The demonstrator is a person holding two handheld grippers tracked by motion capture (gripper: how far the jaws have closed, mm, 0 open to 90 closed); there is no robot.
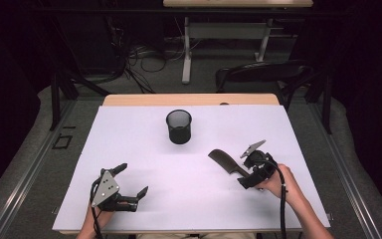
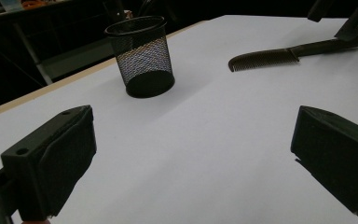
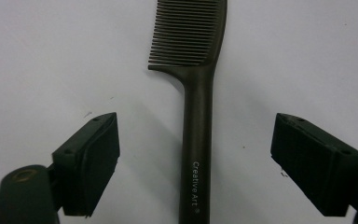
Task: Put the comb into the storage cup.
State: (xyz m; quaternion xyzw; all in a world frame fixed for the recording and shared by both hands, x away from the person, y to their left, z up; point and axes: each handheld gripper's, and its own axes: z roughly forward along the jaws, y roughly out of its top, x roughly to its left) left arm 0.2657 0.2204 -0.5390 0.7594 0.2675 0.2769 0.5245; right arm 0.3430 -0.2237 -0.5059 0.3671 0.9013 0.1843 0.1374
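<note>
- White tabletop [image 1: 144, 199], dark room behind.
- One comb [image 3: 198, 116], one mesh cup [image 1: 179, 127].
- Your right gripper [image 3: 196, 163]: apart, straddling comb handle, no contact.
- Your left gripper [image 2: 191, 158]: apart, holding nothing.

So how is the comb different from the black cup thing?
The comb lies flat on the white table; the mesh cup stands upright. The comb is long, thin and solid with fine teeth; the mesh cup is round, open on top and full of tiny holes. The comb lies between the right gripper's open jaws; the mesh cup stands alone. Both are dark.
</note>
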